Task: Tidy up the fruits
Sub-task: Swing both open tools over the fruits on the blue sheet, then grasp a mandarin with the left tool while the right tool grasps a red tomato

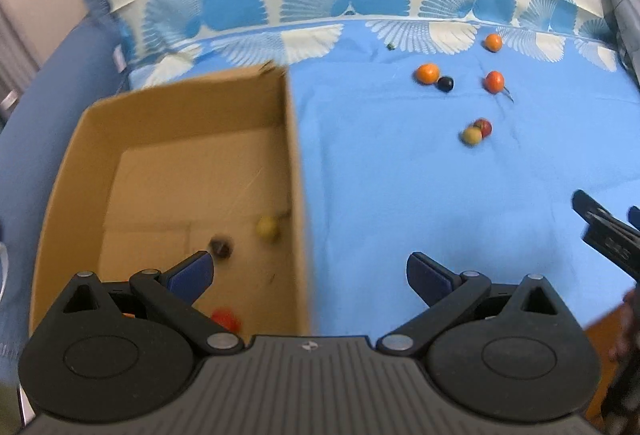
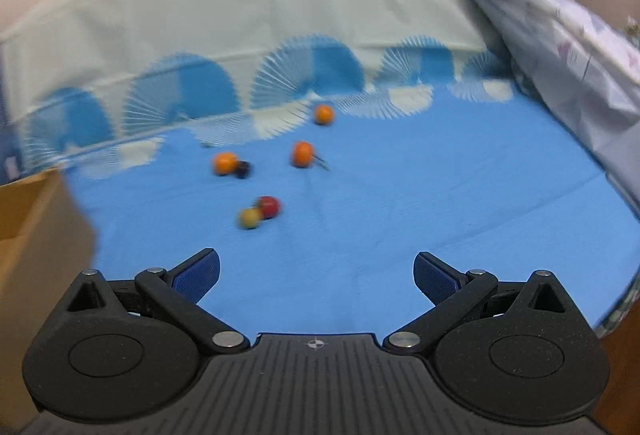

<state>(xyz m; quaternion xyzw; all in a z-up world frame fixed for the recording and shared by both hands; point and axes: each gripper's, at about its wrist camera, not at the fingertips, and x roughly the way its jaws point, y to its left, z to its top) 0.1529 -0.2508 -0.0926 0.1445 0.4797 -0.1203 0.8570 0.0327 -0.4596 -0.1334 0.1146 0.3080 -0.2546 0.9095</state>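
An open cardboard box [image 1: 294, 163] sits on a blue bedsheet [image 1: 400, 195] and holds a yellow fruit [image 1: 267, 228], a dark fruit [image 1: 220, 247] and a red fruit [image 1: 226, 319]. My left gripper [image 1: 310, 275] hangs open over the box's right wall, nothing between its fingers. Further out lie three orange fruits [image 2: 225, 163] [image 2: 302, 154] [image 2: 323, 114], a dark fruit [image 2: 243, 169], a red fruit [image 2: 268, 206] and a yellowish fruit [image 2: 249, 218]. My right gripper [image 2: 316, 271] is open and empty, short of the red and yellowish pair. Part of it shows at the left wrist view's right edge [image 1: 604, 231].
A white and blue fan-patterned cloth [image 2: 240, 47] rises behind the fruits. A grey crumpled blanket [image 2: 560, 47] lies along the right side. The box's corner [image 2: 36, 227] shows at the left of the right wrist view. A small green bit [image 1: 391, 46] lies near the pattern.
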